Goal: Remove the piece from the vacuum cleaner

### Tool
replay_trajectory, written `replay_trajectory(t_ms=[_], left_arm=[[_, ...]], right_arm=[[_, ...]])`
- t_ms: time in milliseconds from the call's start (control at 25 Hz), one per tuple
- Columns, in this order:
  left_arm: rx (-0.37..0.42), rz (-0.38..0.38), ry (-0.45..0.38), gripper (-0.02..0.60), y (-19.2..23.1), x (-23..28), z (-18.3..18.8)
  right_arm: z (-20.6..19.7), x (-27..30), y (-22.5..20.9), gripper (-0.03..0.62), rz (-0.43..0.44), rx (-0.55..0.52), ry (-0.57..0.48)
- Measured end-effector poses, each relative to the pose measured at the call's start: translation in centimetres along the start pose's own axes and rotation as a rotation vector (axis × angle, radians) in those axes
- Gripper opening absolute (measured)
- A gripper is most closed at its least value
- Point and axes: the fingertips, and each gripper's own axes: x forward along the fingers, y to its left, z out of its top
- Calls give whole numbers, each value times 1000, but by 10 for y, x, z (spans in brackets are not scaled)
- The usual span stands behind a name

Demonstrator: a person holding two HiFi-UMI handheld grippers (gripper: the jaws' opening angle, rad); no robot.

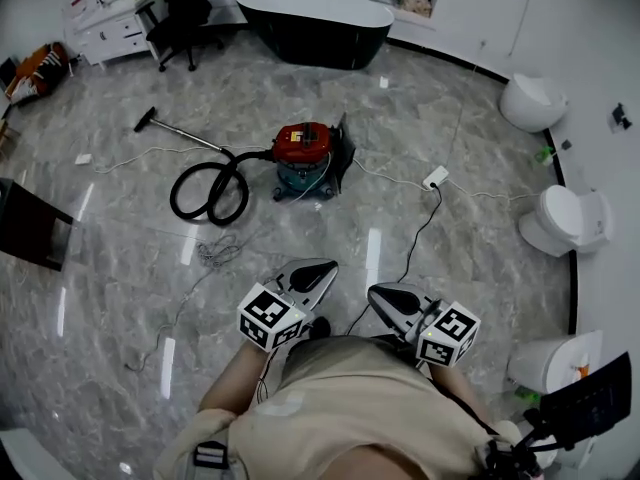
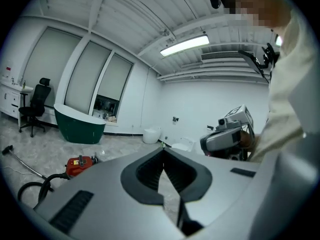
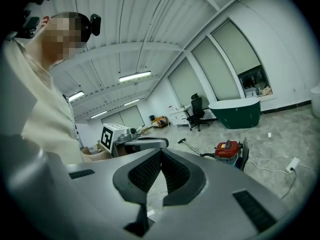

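Observation:
A vacuum cleaner [image 1: 305, 150] with a red top and teal body stands on the marble floor, well ahead of me. Its black hose [image 1: 210, 194] loops to the left and runs into a metal wand with a floor nozzle [image 1: 146, 120]. Both grippers are held close to my body, far from the vacuum. My left gripper [image 1: 322, 267] is shut with nothing in it, and its jaws meet at a point in the left gripper view [image 2: 163, 150]. My right gripper [image 1: 380, 292] is shut and empty too [image 3: 160, 151]. Beyond the jaws, the vacuum [image 3: 227, 148] shows small in the right gripper view.
A dark bathtub [image 1: 315, 18] stands at the back, with an office chair [image 1: 186, 13] and white cabinet [image 1: 108, 30] to its left. Toilets [image 1: 562, 220] line the right wall. A power strip [image 1: 435, 177] and loose cables [image 1: 214, 252] lie on the floor.

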Motion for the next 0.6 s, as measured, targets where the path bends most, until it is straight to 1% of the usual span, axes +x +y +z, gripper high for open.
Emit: replay_trajectory(t_ms=[80,160,240,320,400,480,600], left_arm=[[-8,0,9,3,8,1,-3],[-22,-4,15,3,11,2,-6],[-33,-2,21,3,12,1,-9],[-43,4,24,3,13,1,-11],[-51,11,28,3,16,4,-11],[-55,22,37,3,18,7,-11],[-53,38,54,3,17,18,-8]], right_arm=[[4,5,-6,0,-21,22,-1],[3,11,-6,0,-15,44,8],[0,19,4,0,20,13,42],[-4,27,13,0,52,-62,94],[-7,34,13,0,63,-123,138],[-6,37,6,0,65,-128,145],[1,33,-10,0,81,-90,120]])
